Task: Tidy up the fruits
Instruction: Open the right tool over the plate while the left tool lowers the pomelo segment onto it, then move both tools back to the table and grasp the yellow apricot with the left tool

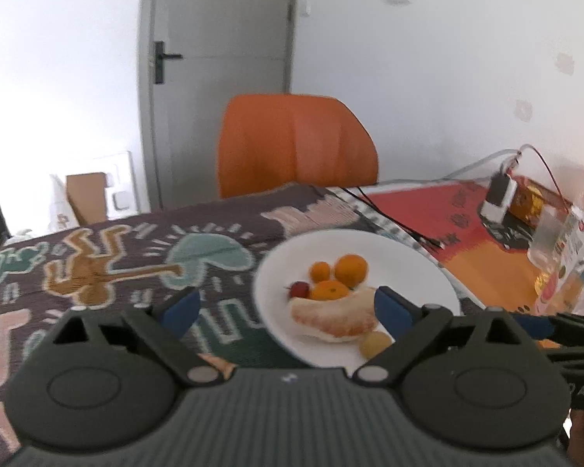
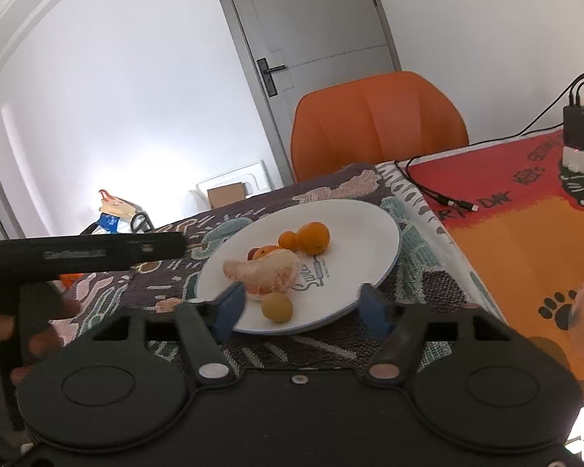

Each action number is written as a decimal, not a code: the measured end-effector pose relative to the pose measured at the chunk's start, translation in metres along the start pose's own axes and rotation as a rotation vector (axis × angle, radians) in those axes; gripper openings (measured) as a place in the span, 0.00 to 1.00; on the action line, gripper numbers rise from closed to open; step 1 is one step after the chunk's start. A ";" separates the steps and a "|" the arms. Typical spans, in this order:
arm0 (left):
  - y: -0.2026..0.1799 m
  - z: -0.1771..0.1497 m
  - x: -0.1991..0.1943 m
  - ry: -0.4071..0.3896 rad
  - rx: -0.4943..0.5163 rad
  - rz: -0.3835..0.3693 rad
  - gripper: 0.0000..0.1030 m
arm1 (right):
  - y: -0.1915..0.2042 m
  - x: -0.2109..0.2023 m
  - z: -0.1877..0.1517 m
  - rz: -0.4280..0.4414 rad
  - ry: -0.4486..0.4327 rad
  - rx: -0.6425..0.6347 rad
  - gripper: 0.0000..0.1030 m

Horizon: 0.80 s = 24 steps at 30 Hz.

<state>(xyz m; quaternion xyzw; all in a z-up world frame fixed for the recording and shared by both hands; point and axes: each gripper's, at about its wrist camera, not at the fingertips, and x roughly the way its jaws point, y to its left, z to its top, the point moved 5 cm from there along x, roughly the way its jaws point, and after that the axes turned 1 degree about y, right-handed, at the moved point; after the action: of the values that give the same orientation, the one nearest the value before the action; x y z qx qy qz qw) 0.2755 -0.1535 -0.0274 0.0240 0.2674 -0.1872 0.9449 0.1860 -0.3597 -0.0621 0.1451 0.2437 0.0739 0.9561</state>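
Two hand-held grippers facing a white plate (image 2: 354, 233) of fruit on a patterned tablecloth (image 1: 97, 257)
The left gripper (image 1: 288, 309) and right gripper (image 2: 303, 307) both stand wide open, holding nothing. On the plate lie a peeled pomelo segment (image 2: 264, 272), a yellow fruit (image 2: 277, 306) just beside it, three oranges (image 2: 312, 237) and a small red fruit (image 1: 299, 289); an orange chair (image 1: 296, 144) stands behind

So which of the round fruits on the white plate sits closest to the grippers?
The pale yellow round fruit at the white plate's near edge; the orange round fruits lie farther back, behind the peeled pomelo wedge.
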 end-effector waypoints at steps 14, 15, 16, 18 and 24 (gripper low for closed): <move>0.055 0.001 -0.065 -0.065 -0.077 0.087 0.98 | 0.040 -0.010 -0.001 0.003 -0.052 -0.081 1.00; 0.057 0.000 -0.069 -0.069 -0.080 0.090 0.98 | 0.043 -0.010 -0.001 0.008 -0.053 -0.084 1.00; 0.060 -0.001 -0.073 -0.074 -0.087 0.096 0.98 | 0.045 -0.011 -0.001 0.013 -0.056 -0.085 1.00; 0.066 -0.004 -0.078 -0.078 -0.108 0.108 0.98 | 0.050 -0.011 -0.002 0.021 -0.057 -0.087 1.00; 0.080 -0.019 -0.093 -0.082 -0.153 0.128 0.98 | 0.067 -0.011 -0.004 0.047 -0.044 -0.112 1.00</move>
<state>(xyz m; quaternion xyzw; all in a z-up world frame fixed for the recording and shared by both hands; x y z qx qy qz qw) 0.2225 -0.0450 -0.0006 -0.0389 0.2400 -0.1062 0.9642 0.1699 -0.2974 -0.0396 0.0989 0.2145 0.1067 0.9658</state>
